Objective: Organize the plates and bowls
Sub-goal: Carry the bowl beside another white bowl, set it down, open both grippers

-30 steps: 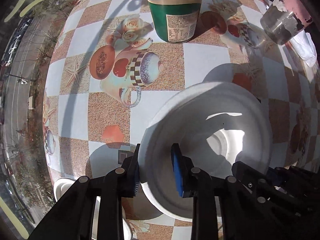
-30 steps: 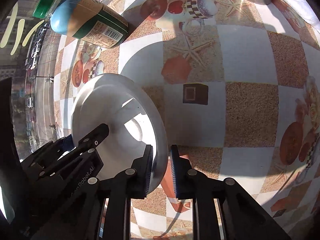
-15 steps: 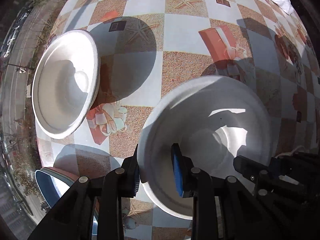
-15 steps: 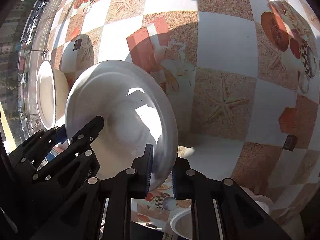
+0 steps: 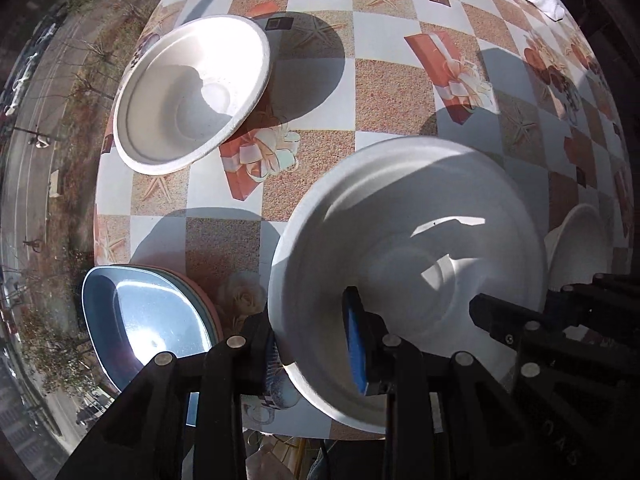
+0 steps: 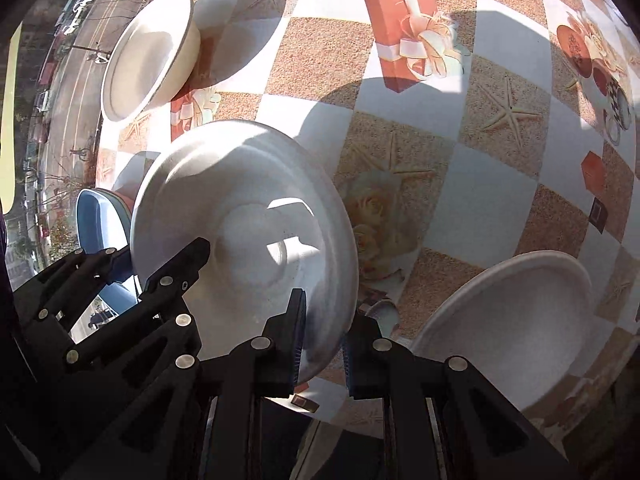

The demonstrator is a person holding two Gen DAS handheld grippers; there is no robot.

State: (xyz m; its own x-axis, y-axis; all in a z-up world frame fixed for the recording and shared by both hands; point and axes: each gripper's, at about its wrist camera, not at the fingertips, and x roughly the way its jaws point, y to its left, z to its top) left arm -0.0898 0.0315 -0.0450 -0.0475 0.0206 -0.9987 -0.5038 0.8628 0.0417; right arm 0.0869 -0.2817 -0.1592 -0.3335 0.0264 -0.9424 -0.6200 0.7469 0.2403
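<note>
Both grippers, left gripper [image 5: 312, 346] and right gripper [image 6: 322, 336], pinch opposite rims of one white bowl [image 5: 408, 272] in their jaws above the checkered table [image 5: 392, 92].

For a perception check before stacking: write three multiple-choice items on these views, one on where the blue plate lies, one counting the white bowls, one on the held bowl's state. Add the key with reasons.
1. Where does the blue plate lie?
A. on a pink plate
B. inside a cup
C. on a green can

2. How many white bowls does the right wrist view show?
A. one
B. three
C. five

3. The held bowl is:
A. upside down on the table
B. nested in another bowl
C. gripped at its rim from two sides

Key:
1 A: a pink rim shows beneath it.
2 B: the held bowl, a far bowl and a near bowl.
3 C: the left hand-held gripper and the right hand-held gripper each clamp its rim.
</note>
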